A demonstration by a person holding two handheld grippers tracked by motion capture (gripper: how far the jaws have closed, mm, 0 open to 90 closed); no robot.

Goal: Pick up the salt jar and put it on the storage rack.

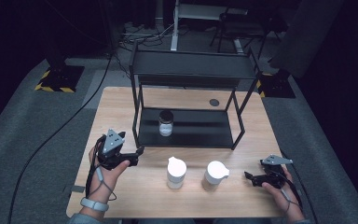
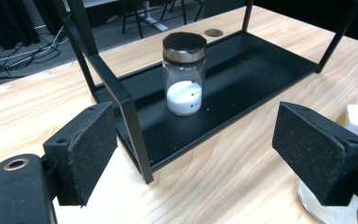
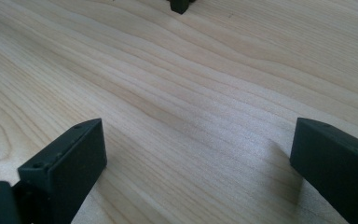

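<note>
Worktop [image 1: 121, 100]: pale wood, carries the rack, two white containers and both grippers
Rack [image 1: 193, 65]: black metal two-tier frame at the far middle of the worktop; in the left gripper view its near corner post rises between the jaws
Lower shelf [image 1: 205, 128]: black tray, holds the jar near its left end
Left white container [image 1: 176, 172]: upright on the worktop in front of the rack, just beside the second one
Right white container [image 1: 214, 175]: upright, apart from its neighbour, near the right gripper
Glass jar [image 2: 184, 72]: upright on the lower shelf, black lid on, white contents filling its lower part; it stands straight ahead of the left gripper, well apart from the jaws
Left gripper [image 1: 137, 154]: held in the left hand at the rack's front left corner, jaws spread wide, nothing between them
Right gripper [image 1: 248, 176]: low over bare wood at the worktop's right front, jaws spread wide, holding nothing
</note>
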